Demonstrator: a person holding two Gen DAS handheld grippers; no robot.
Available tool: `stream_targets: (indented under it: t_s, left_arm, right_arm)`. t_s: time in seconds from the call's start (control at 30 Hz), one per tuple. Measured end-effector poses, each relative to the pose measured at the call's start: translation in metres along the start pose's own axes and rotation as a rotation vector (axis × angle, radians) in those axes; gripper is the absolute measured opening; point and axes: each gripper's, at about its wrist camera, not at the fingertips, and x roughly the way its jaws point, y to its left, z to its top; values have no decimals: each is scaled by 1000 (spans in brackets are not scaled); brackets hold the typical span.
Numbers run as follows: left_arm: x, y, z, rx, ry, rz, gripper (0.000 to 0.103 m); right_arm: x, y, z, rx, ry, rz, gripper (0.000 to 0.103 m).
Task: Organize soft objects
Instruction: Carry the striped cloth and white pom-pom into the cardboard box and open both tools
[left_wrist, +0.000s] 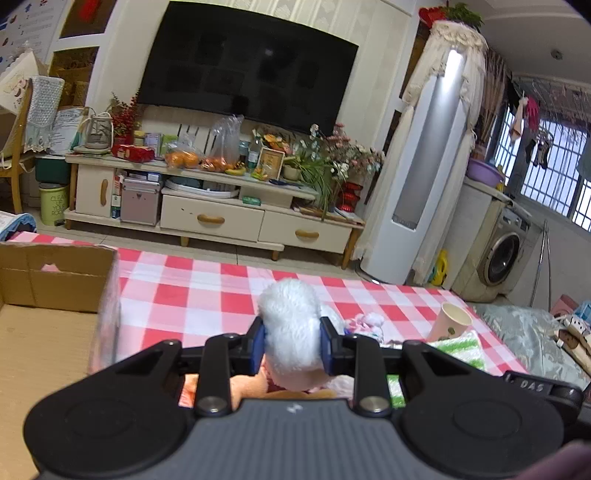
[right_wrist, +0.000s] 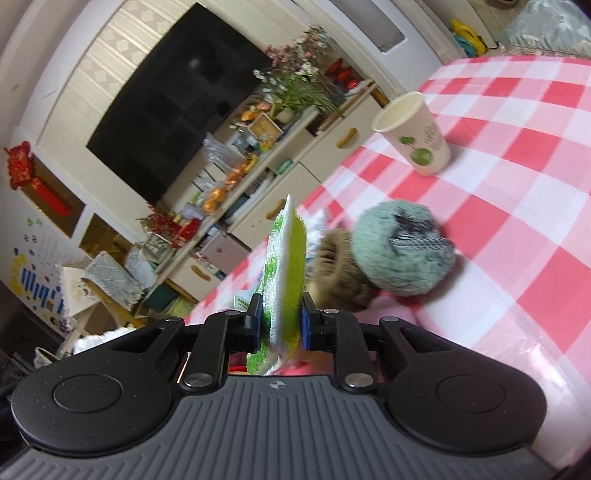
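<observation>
My left gripper (left_wrist: 293, 345) is shut on a white fluffy plush toy (left_wrist: 290, 325), held above the red-and-white checked tablecloth (left_wrist: 207, 291); orange and pink parts of the toy hang below the jaws. An open cardboard box (left_wrist: 48, 291) stands just left of it. My right gripper (right_wrist: 281, 325) is shut on a green-and-white sponge cloth (right_wrist: 286, 266), held on edge. On the cloth beside it lie a teal fluffy pom (right_wrist: 399, 247) and a brown furry piece (right_wrist: 338, 258). In the left wrist view a small pink-and-white soft toy (left_wrist: 364, 323) lies right of the plush.
A paper cup (right_wrist: 413, 134) with a green print stands on the tablecloth to the right (left_wrist: 448, 321). Beyond the table are a TV cabinet (left_wrist: 221, 210) crowded with fruit and flowers, a tall white air conditioner (left_wrist: 417, 177) and a washing machine (left_wrist: 502, 251).
</observation>
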Motion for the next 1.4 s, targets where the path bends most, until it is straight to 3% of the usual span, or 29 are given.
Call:
stream_targets:
  t_s: [0.2,0.43,0.67,0.9,1.0,1.03,1.17,1.2,1.23,1.3,1.4]
  left_arm:
    - [-19,19,8,-31,-47,17,28]
    - [-40,53,15,-81,-90,72,29]
    - [-59,103,16,-159,-122,194,29]
    - [-69,153,12,-269,-104,333,30]
    - [-69,166,10,-295,-88,389,33]
    - [-68,168,10,-299,-82,406,39]
    - [-70,169,11,-268,-89,462,61]
    - [-70,167,11,-252,-94,472,64]
    - [-71,164,11,-240,-99,474,68]
    - [-71,159,9,-220,-102,458,70]
    - [-66,148,7,-193,-105,431,76]
  right_arm:
    - [3,31,0,-9,7,81,24]
    - [29,83,-15,-41,86,225,24]
    - [68,147,-49,-135,191,335,24]
    - [113,188,-93,-232,301,363,24]
    - [129,200,-111,-283,354,358,24]
    - [135,205,-117,-312,373,352,25]
    - [135,217,-135,-401,412,307,39]
    - [134,215,-137,-401,417,308,53]
    - [131,214,-138,-396,416,304,78]
    - [115,208,-137,-388,379,307,97]
    - [103,200,-128,-390,332,298,99]
